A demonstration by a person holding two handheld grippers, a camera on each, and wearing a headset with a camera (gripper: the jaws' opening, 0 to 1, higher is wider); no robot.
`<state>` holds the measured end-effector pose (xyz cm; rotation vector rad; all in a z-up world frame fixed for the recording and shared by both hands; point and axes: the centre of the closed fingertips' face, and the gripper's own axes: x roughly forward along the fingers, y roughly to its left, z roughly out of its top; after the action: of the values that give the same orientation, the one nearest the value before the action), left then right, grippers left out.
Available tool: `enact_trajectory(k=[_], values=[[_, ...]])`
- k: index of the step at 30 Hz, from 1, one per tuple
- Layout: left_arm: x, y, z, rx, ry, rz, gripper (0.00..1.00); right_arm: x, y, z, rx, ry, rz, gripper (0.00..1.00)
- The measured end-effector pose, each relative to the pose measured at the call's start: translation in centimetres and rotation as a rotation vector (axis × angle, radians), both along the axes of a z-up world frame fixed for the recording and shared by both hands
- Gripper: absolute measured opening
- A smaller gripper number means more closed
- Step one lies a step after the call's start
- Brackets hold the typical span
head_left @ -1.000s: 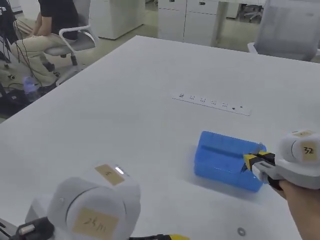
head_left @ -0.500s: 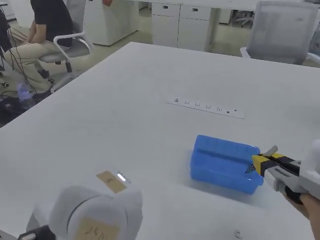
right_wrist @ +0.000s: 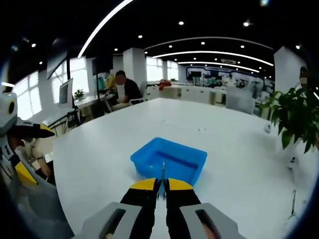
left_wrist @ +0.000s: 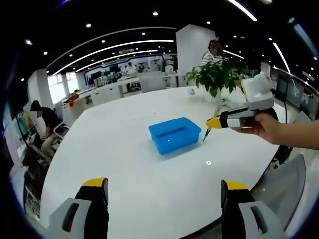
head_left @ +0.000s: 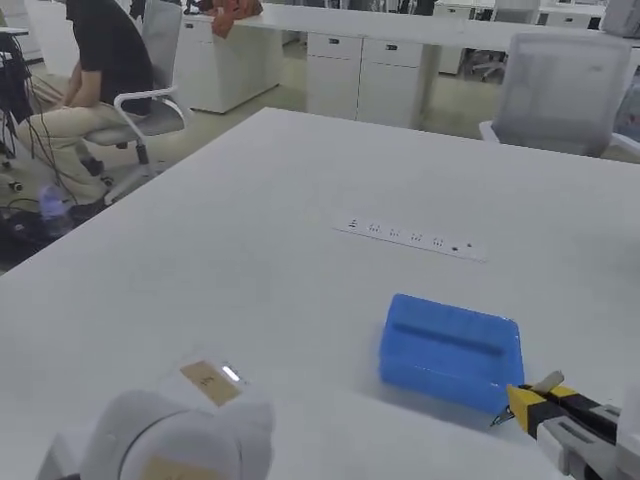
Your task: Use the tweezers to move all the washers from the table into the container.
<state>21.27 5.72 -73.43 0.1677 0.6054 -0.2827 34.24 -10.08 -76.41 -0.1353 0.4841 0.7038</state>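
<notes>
The white table (head_left: 250,220) is wide and mostly bare, with open room all round the blue container (head_left: 450,350), which sits well in from the edges. The left gripper (left_wrist: 164,183) gapes wide, empty. The right gripper (right_wrist: 162,185) is clamped on the tweezers (right_wrist: 163,172) just short of the container, their tips hard to make out. One washer (left_wrist: 209,163), a speck, lies on the table near the container. An office with chairs (head_left: 150,105) surrounds.

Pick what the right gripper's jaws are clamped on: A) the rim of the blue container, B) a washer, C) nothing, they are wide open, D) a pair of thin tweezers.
D: in the right gripper view the right gripper has its jaws shut on thin tweezers that point toward the blue container.
</notes>
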Motion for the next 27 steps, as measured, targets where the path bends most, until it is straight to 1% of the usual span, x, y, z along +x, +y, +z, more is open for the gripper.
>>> enact_trajectory(k=[3, 5, 7, 8, 12, 14, 17, 18, 21, 23, 26, 27], values=[[0.0, 0.1, 0.2, 0.004, -0.008, 0.005, 0.96, -0.3, 0.0, -0.6, 0.008, 0.018, -0.01, 0.03], [-0.1, 0.2, 0.1, 0.004, -0.007, 0.013, 0.96, -0.5, 0.0, -1.1, 0.01, 0.027, -0.011, 0.03], [-0.2, 0.3, 0.0, -0.001, -0.007, 0.017, 0.96, -1.0, 0.2, -1.6, -0.002, 0.038, 0.007, 0.03], [-0.2, 0.4, -0.2, -0.001, -0.002, 0.018, 0.96, -1.2, 0.3, -1.9, -0.007, 0.039, 0.015, 0.03], [-0.4, 0.5, -0.3, 0.0, 0.003, 0.016, 0.96, -1.6, 0.7, -3.1, -0.008, 0.07, 0.034, 0.03], [-0.5, 0.5, -0.3, 0.0, 0.003, 0.016, 0.96, -1.7, 0.8, -3.4, -0.003, 0.082, 0.035, 0.03], [-0.6, 0.5, -0.4, 0.001, 0.004, 0.016, 0.95, -2.2, 0.8, -3.8, -0.037, 0.077, 0.044, 0.03], [-0.6, 0.5, -0.4, -0.001, 0.003, 0.017, 0.95, -2.4, 0.7, -3.8, -0.038, 0.077, 0.045, 0.03], [-0.7, 0.3, -0.6, -0.01, 0.007, 0.018, 0.95, -2.9, 0.3, -4.3, -0.042, 0.095, 0.05, 0.03], [-0.7, 0.0, -0.7, -0.021, 0.009, 0.003, 0.96, -3.1, 0.1, -4.5, -0.043, 0.1, 0.049, 0.03], [-0.8, -0.1, -0.8, -0.02, 0.009, 0.002, 0.95, -3.2, -0.3, -4.9, -0.066, 0.103, 0.045, 0.03], [-0.8, -0.2, -0.9, -0.02, 0.012, 0.001, 0.95, -3.2, -0.3, -4.9, -0.064, 0.105, 0.042, 0.03]])
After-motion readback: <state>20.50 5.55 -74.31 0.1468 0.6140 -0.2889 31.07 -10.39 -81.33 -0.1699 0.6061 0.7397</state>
